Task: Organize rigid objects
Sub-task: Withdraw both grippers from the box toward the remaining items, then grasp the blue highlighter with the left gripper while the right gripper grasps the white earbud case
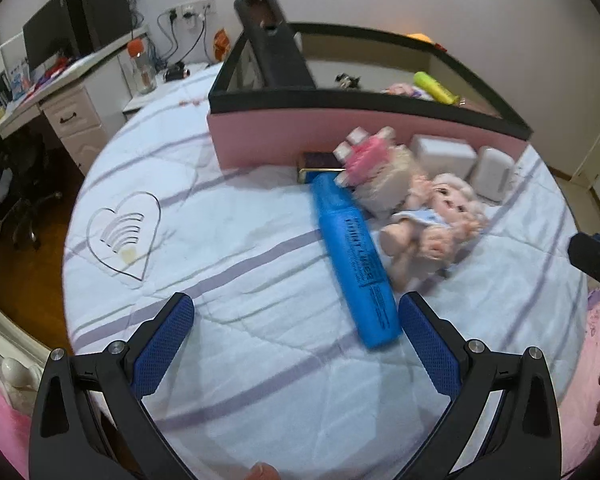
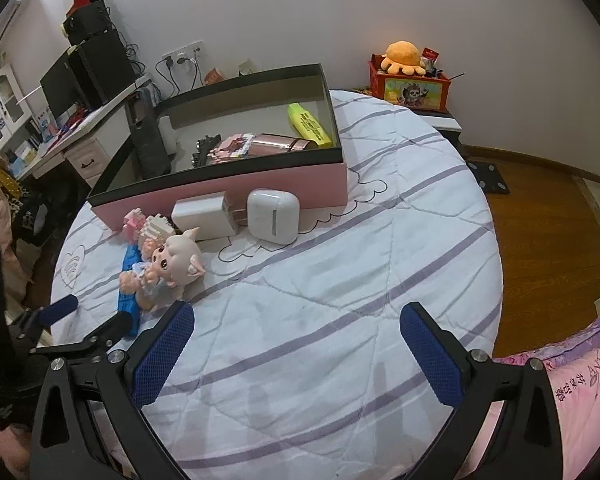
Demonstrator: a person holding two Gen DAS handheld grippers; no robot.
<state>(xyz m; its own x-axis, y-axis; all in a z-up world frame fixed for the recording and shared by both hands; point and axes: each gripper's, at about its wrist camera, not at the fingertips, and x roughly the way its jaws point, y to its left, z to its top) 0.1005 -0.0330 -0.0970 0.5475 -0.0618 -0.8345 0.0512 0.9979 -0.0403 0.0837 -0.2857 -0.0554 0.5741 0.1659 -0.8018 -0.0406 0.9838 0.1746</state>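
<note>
The left tool (image 1: 296, 322), black-framed with blue textured pads, stands spread wide and empty low in the left wrist view, its right pad just beside the near end of a blue plastic highlighter marker (image 1: 354, 260). That marker lies flat on the white bed quilt with lilac stripes (image 1: 228, 216), running from centre frame down toward the lower right, dark print along its barrel. Its far end meets a small dark box with a gold edge (image 1: 320, 162) against the pink wall of an open rectangular box with a black rim (image 1: 260, 140). A pale-haired baby doll figurine (image 1: 432, 220) lies right of the marker, a pink-and-white brick-built toy (image 1: 362, 156) above it. A white charger block (image 1: 444, 154) and a white earbud case (image 1: 492, 172) sit along the pink wall. A yellow highlighter (image 2: 310, 124) lies inside the box. The right tool (image 2: 296, 322) is likewise spread and empty, hanging over bare quilt at the bottom of the right wrist view.
</note>
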